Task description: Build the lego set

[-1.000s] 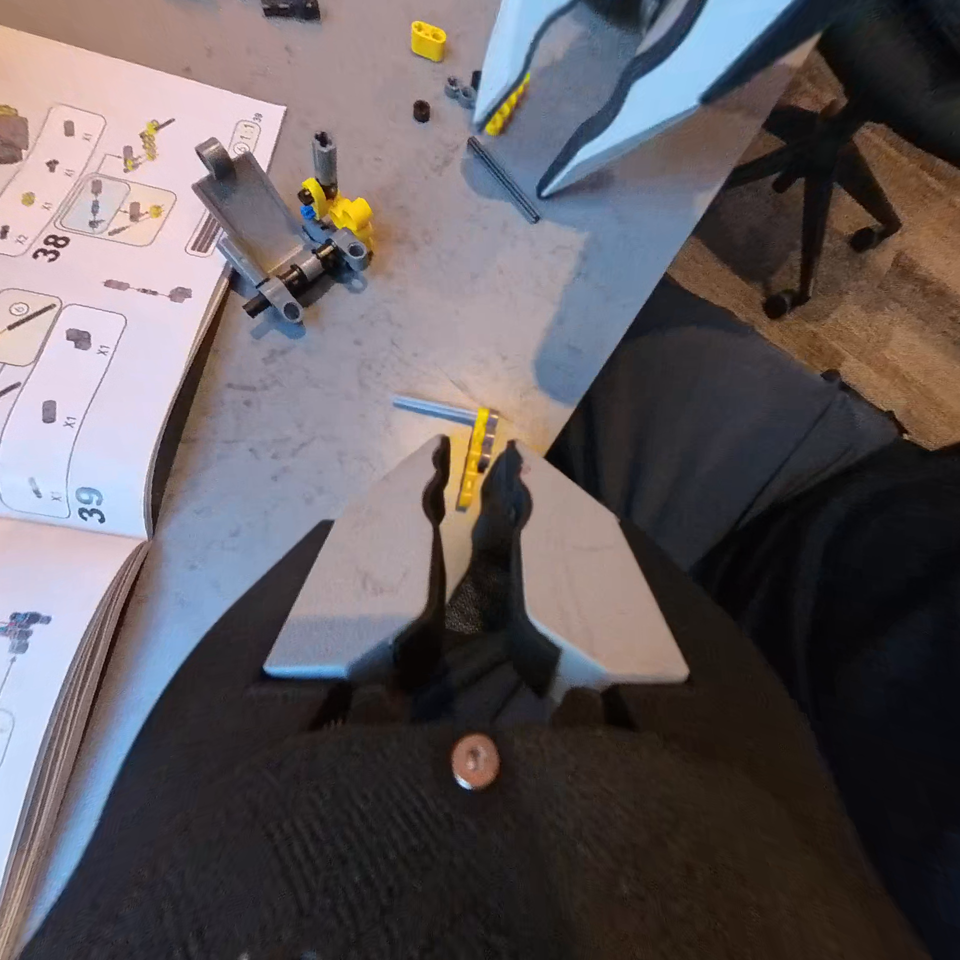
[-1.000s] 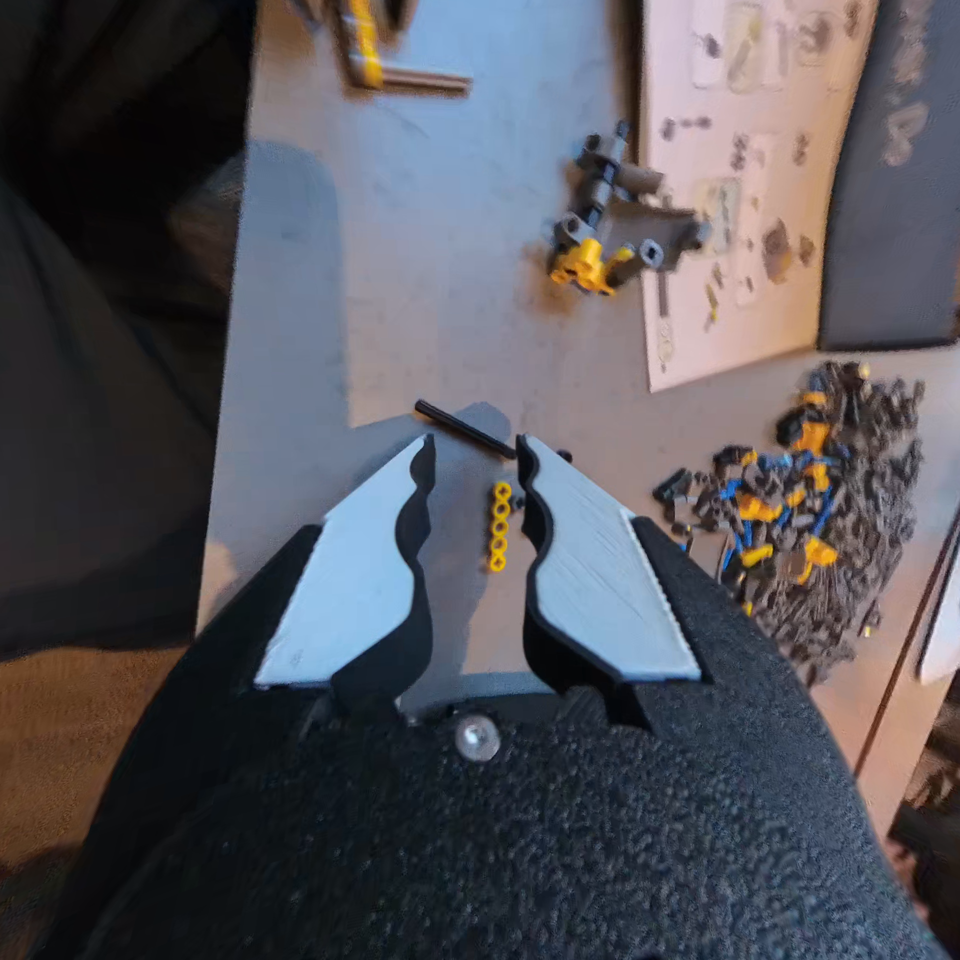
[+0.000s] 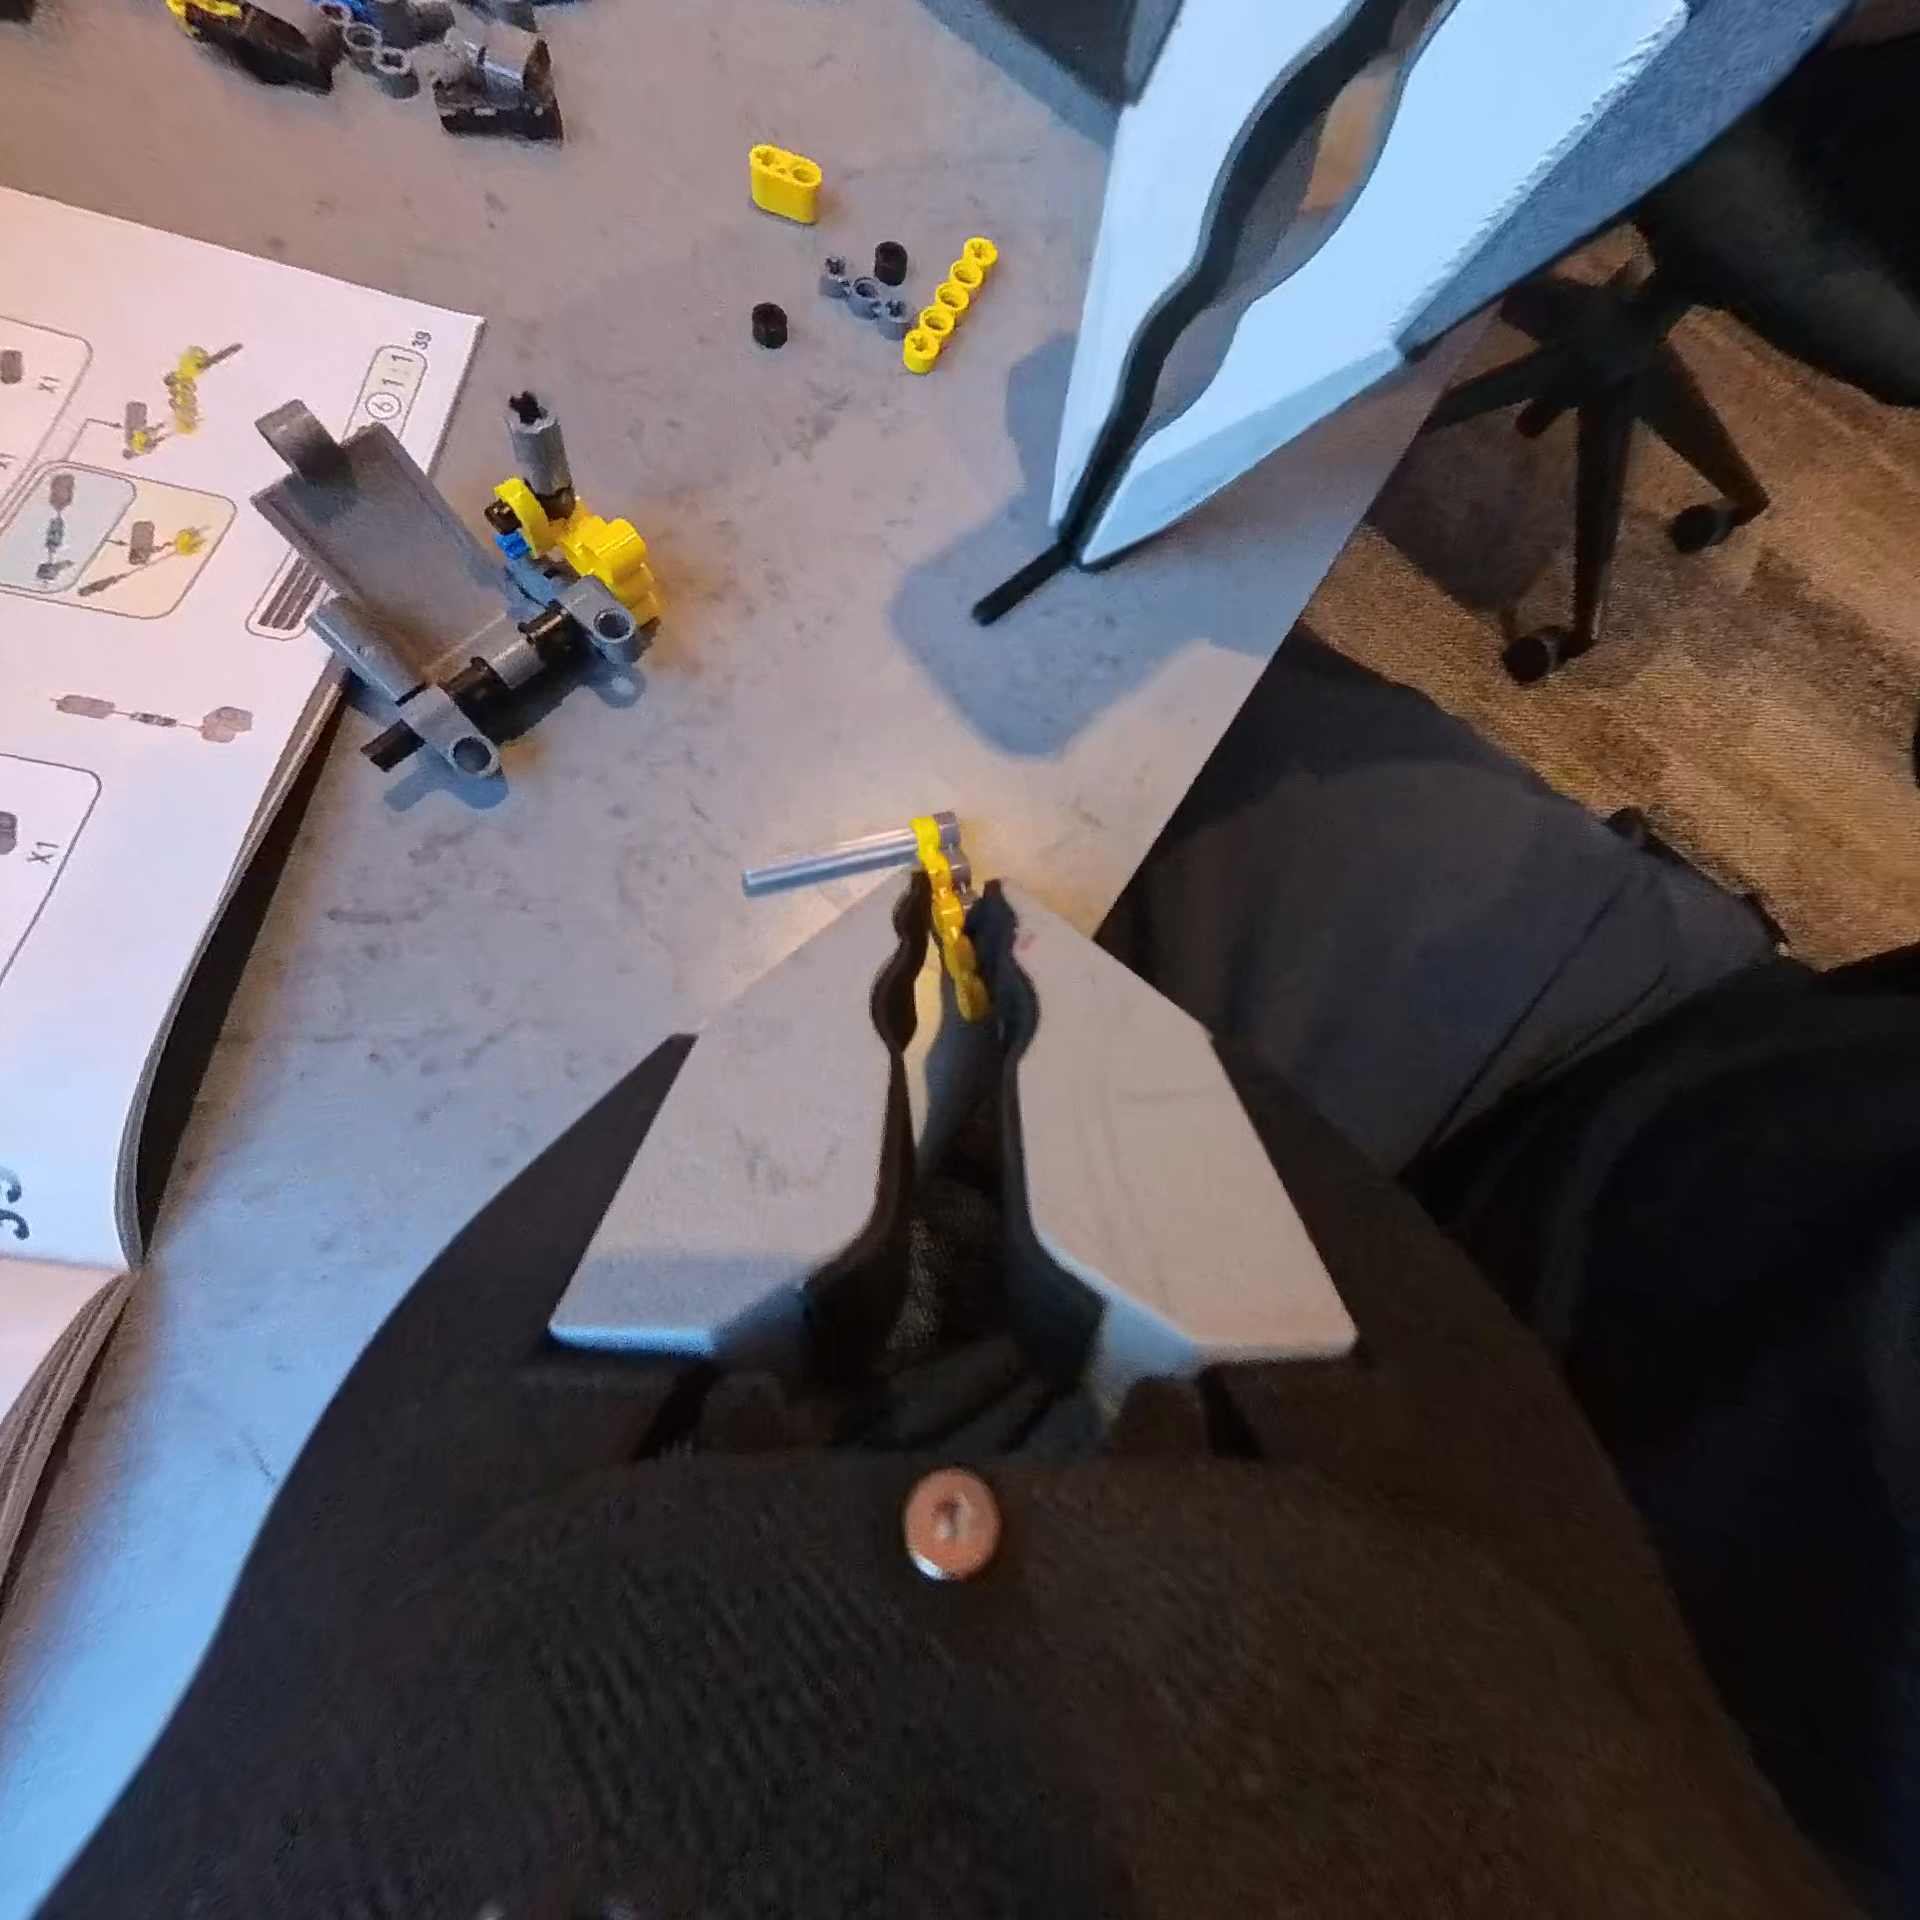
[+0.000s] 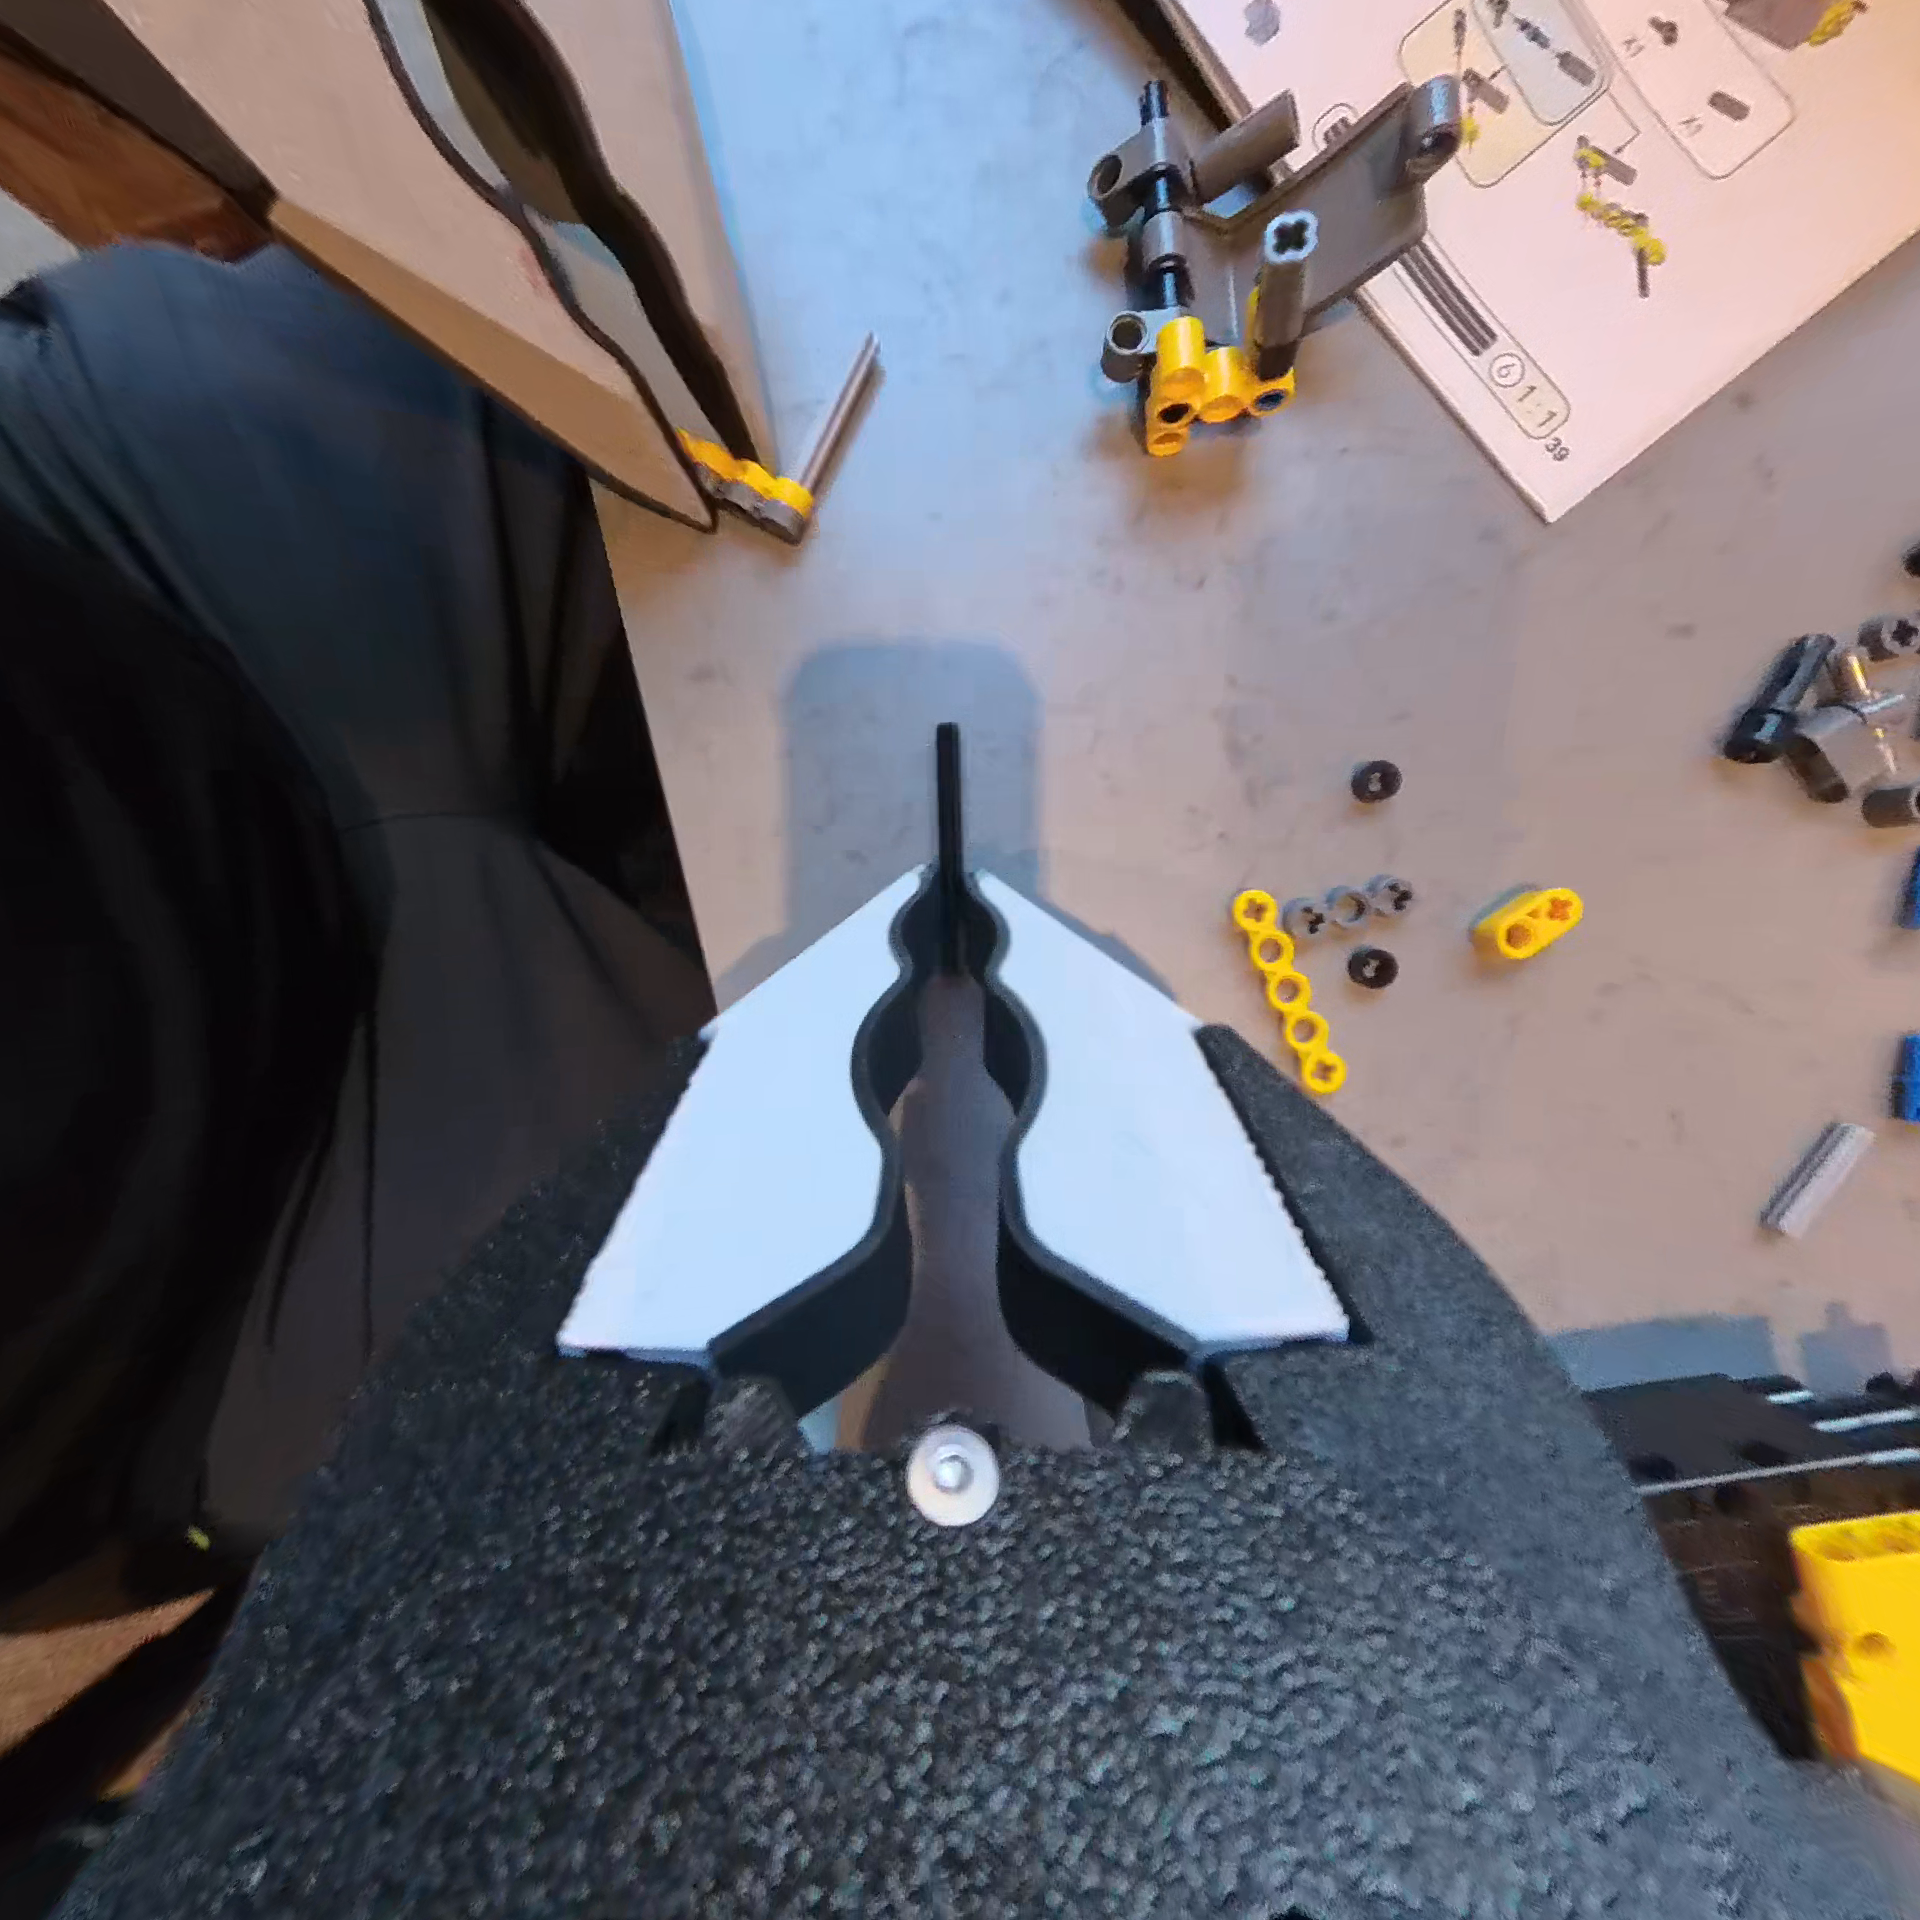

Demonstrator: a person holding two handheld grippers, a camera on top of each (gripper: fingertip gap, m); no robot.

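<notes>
A grey mottled table (image 3: 644, 987) carries, from the left, one open instruction booklet (image 3: 156, 727), one grey-and-yellow part-built assembly (image 3: 457, 582), two black bushes (image 3: 770, 324), one short yellow two-hole beam (image 3: 787, 182) and one thin yellow five-hole liftarm (image 3: 951, 304). The left gripper (image 3: 951, 914) has its jaws clamped on one yellow liftarm (image 3: 954, 925) with a light grey axle (image 3: 826, 864) through its end, near the table's edge. The right gripper (image 4: 949, 883) has its jaws pressed together on one black axle (image 4: 948, 810), pointing forward above the table.
</notes>
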